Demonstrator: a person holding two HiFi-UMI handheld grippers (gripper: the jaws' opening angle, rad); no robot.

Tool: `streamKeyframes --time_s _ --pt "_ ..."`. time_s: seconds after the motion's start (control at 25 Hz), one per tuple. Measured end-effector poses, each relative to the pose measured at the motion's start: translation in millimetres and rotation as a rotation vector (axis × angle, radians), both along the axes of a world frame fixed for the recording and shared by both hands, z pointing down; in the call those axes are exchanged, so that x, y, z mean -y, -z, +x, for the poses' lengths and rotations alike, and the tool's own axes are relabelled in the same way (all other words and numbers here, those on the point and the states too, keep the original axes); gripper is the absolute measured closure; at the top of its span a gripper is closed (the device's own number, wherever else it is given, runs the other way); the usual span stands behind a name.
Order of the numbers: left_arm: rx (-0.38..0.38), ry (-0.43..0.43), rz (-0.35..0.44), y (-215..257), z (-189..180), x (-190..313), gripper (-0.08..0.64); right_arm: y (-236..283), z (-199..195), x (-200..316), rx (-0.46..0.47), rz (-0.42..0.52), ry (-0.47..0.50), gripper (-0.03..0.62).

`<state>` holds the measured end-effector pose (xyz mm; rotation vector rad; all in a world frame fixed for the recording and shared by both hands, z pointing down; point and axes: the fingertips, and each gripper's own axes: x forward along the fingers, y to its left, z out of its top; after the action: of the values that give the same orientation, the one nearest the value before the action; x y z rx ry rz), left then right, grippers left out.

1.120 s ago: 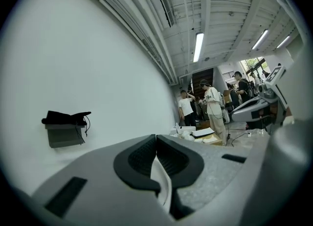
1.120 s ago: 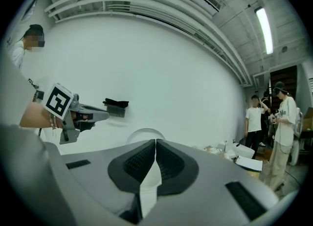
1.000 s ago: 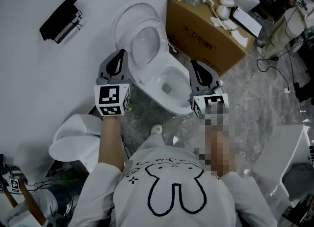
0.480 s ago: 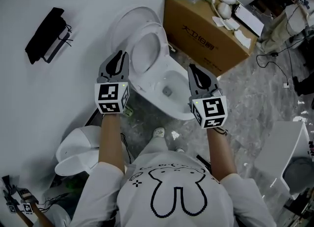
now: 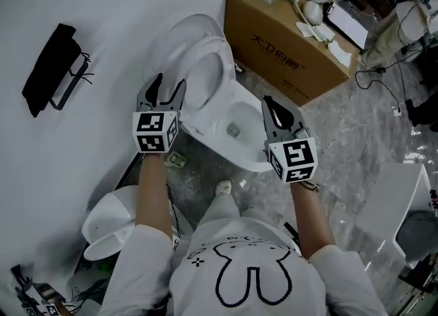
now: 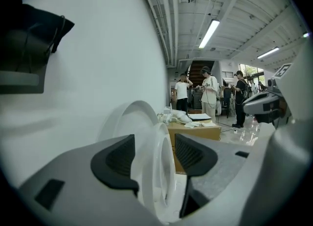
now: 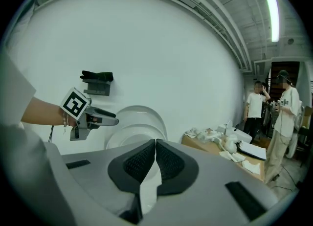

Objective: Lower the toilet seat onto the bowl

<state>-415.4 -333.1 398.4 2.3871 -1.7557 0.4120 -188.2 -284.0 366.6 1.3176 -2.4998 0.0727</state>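
Note:
The white toilet bowl (image 5: pixel 239 145) stands against the wall with its seat (image 5: pixel 209 68) and lid (image 5: pixel 179 29) both raised. My left gripper (image 5: pixel 170 85) is open at the seat's left edge; its jaws have just been opening. In the left gripper view the seat's rim (image 6: pixel 159 164) shows edge-on in the gap of the left gripper (image 6: pixel 155 157), with neither pad pressing on it, and the lid (image 6: pixel 128 118) stands behind. My right gripper (image 5: pixel 273 106) hovers over the bowl's right rim, shut and empty (image 7: pixel 155 159); the seat (image 7: pixel 128 136) is ahead of it.
A cardboard box (image 5: pixel 291 37) topped with white fittings stands right of the toilet. A black holder (image 5: pixel 49 68) hangs on the wall at left. Another white toilet part (image 5: pixel 115 224) lies at lower left. Cables (image 5: pixel 387 85) trail over the floor. People (image 6: pixel 209 90) stand far off.
The left gripper's jaws went from shut to open. Both grippers sank and came closer to the toilet, the left one reaching the seat's left edge.

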Motion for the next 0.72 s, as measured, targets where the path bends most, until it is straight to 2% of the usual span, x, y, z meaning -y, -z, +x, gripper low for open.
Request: streamKeyframes --time_s 0.32,0.52,0.72 --pt "-0.025 -0.001 -0.062 -33.0 -5.2 23.3 0.311 -15.7 -3.3 13.3 -0.005 -0.043 -0.018 0.561" --pt "0.001 0.005 -0.113 -52.3 1.2 30.4 0.336 -23.6 -3.8 11.5 -0.02 -0.058 -0.011 0.561" --pt "-0.023 0.06 -0.136 -60.6 -4.3 33.4 0.395 -29.4 5.0 8.3 -0.026 -0.072 -0.02 0.561"
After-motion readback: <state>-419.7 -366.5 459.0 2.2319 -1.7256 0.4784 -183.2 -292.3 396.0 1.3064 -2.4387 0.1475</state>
